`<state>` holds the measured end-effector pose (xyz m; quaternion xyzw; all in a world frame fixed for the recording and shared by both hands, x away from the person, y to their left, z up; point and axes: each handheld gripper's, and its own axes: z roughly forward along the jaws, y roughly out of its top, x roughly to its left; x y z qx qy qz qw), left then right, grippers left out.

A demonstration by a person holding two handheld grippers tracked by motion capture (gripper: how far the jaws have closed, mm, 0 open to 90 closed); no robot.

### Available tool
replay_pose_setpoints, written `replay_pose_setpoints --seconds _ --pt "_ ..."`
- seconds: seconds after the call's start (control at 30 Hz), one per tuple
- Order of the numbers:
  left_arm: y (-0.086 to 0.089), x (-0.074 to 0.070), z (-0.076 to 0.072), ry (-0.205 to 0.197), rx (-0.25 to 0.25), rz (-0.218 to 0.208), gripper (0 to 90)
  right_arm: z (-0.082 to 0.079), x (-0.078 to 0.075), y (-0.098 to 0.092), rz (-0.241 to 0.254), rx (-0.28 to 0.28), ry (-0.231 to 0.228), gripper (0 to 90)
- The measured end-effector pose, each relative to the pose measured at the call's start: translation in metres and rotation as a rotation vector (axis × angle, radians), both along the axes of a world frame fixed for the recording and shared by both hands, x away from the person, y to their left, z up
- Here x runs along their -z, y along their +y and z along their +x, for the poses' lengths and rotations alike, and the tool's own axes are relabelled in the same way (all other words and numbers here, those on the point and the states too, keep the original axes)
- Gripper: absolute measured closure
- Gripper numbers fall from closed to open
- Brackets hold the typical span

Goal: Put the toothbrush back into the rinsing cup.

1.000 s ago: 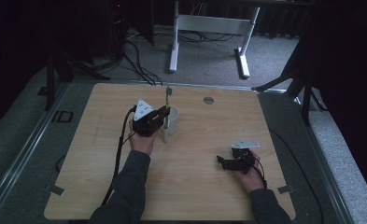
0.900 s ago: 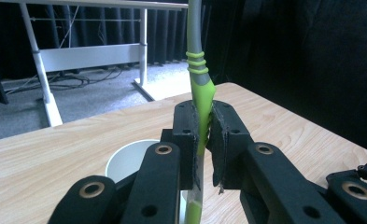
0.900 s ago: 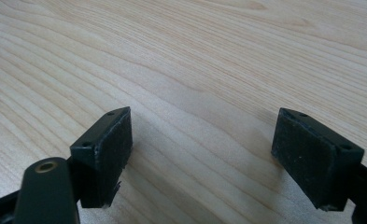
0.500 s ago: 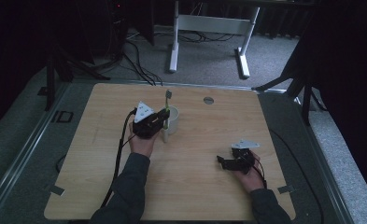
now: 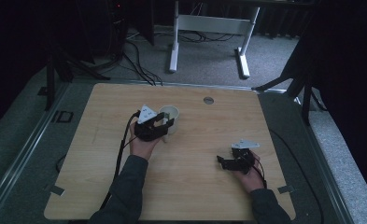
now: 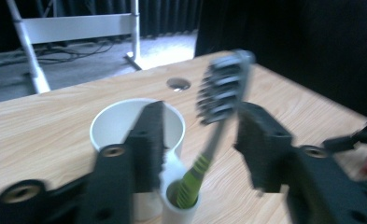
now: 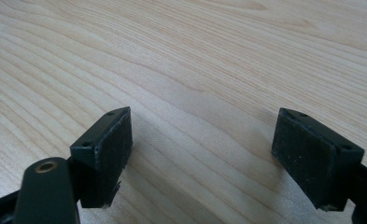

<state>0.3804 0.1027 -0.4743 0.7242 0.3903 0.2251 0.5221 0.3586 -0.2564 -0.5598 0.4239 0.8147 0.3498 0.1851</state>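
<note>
A white cup (image 5: pixel 170 113) with a small side tube (image 6: pixel 179 207) stands mid-table. A toothbrush (image 6: pixel 222 88) with grey bristles and a green grip stands tilted in that tube. My left gripper (image 5: pixel 165 125) reaches to the cup from the near left. In the left gripper view its jaws (image 6: pixel 202 112) have just been opening and stand either side of the toothbrush without pressing it. My right gripper (image 5: pixel 223 161) rests low at the near right, open, with bare wood between its pads (image 7: pixel 202 135).
The wooden table (image 5: pixel 200 196) has a round cable hole (image 5: pixel 208 100) near its far edge. A white desk frame (image 5: pixel 209 28) and cables lie on the floor beyond. Dark stands flank the table on both sides.
The toothbrush head, which stuck up beyond the cup earlier, has sunk lower. The left hand has shifted slightly. The right hand has kept still.
</note>
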Motion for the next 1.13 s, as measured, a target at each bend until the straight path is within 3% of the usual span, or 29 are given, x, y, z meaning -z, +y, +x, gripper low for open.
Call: replay_pose_setpoints --seconds 0.27,0.5,1.13 --pt "0.004 -0.001 -0.003 -0.002 -0.011 -0.005 33.8 0.000 0.000 0.000 -0.001 -0.001 -0.001 19.9" --pt "0.009 -0.001 -0.004 0.022 -0.020 0.002 26.2 0.000 0.000 0.000 0.000 0.000 0.000 19.9" --pt "0.013 0.005 -0.017 0.037 -0.024 0.029 22.2 0.000 0.000 0.000 -0.001 -0.002 -0.001 19.9"
